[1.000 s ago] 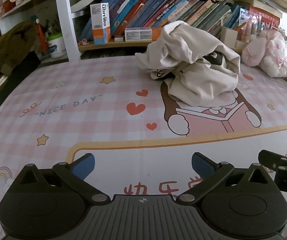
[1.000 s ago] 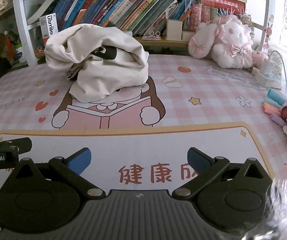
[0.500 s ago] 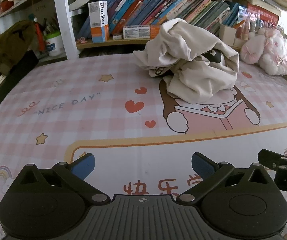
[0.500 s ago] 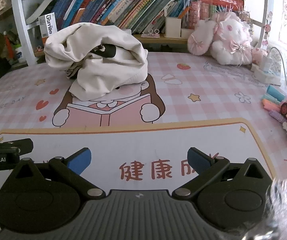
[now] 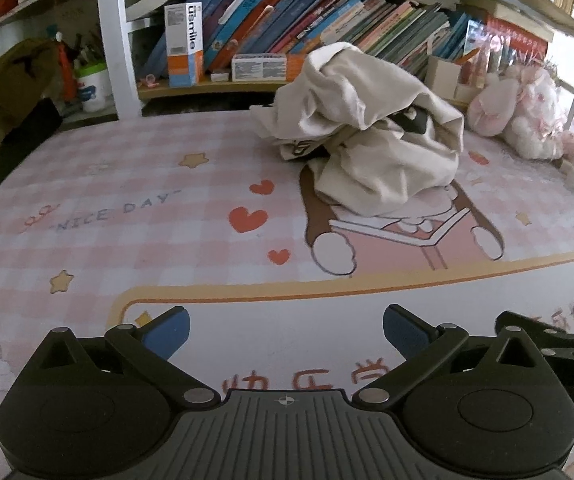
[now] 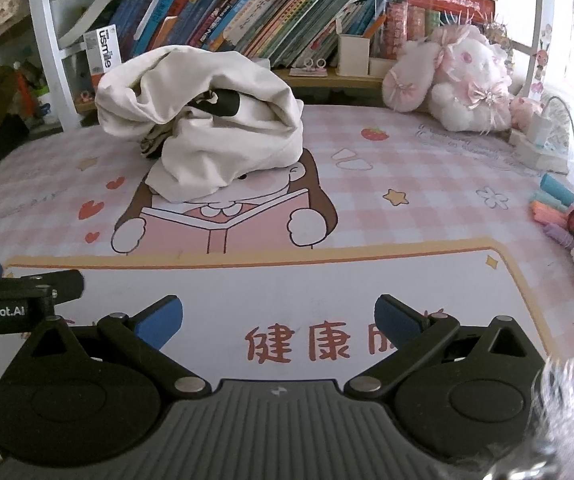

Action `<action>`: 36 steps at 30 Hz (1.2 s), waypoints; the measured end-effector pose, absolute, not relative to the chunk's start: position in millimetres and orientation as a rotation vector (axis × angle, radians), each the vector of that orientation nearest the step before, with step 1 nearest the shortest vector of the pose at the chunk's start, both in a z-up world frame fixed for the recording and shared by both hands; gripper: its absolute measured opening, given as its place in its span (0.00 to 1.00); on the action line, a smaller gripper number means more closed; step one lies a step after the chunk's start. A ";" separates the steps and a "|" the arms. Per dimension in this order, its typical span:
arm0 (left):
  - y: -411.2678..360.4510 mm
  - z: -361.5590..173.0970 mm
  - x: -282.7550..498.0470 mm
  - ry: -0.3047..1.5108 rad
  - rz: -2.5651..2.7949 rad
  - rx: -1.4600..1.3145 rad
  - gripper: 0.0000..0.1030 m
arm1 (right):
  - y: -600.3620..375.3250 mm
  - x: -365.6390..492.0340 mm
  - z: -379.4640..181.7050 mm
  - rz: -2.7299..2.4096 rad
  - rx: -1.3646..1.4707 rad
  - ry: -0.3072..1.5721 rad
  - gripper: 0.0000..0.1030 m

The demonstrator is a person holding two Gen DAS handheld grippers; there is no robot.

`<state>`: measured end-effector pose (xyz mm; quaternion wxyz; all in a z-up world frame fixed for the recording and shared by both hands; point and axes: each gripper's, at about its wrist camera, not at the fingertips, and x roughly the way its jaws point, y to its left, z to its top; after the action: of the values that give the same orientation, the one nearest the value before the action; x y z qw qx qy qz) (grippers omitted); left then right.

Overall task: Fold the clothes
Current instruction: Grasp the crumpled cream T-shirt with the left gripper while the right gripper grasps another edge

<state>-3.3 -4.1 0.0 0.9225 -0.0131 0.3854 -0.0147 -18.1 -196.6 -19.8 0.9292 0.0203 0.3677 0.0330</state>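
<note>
Cream garment (image 5: 371, 148) lies crumpled toward the counter's (image 5: 127, 184) far edge, nothing folded yet, while my left gripper (image 5: 285, 330) and right gripper (image 6: 278, 318) hang spread and empty.

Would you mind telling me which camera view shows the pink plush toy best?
The right wrist view: the plush toy sits whole and sharp beside the bookshelf, its bows visible. In the left wrist view the plush toy lies near the right edge, smaller, washed out and distorted by the fisheye.
</note>
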 end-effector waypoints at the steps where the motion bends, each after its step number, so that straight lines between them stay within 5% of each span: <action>1: -4.6 0.8 -2.2 0.787 -0.032 -0.034 1.00 | -198.5 -17.7 -19.6 0.072 0.049 0.752 1.00; 22: -22.2 43.9 113.9 0.658 0.020 -0.140 0.98 | -246.7 -10.7 -18.4 0.149 0.064 0.691 1.00; 25: -20.5 44.3 135.8 0.668 0.023 -0.216 0.81 | -253.0 -13.3 -18.2 0.154 0.050 0.688 0.99; 27: -19.0 42.1 150.9 0.696 0.039 -0.267 0.57 | -257.6 -15.3 -17.8 0.150 0.045 0.687 0.98; 29: -10.5 36.5 161.2 0.719 0.034 -0.367 0.19 | -261.9 -17.2 -17.4 0.145 0.043 0.689 0.98; 31: 2.1 30.6 165.5 0.724 -0.001 -0.495 0.11 | -264.6 -17.9 -16.0 0.153 0.054 0.697 0.97; 36: 17.1 60.5 131.1 0.615 -0.109 -0.542 0.08 | -259.9 -15.9 -8.0 0.188 0.032 0.698 0.73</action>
<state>131.1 17.1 60.5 0.9158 -0.2635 0.2986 -0.0528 -15.9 -259.9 -8.0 0.9353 0.0157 0.3414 0.0920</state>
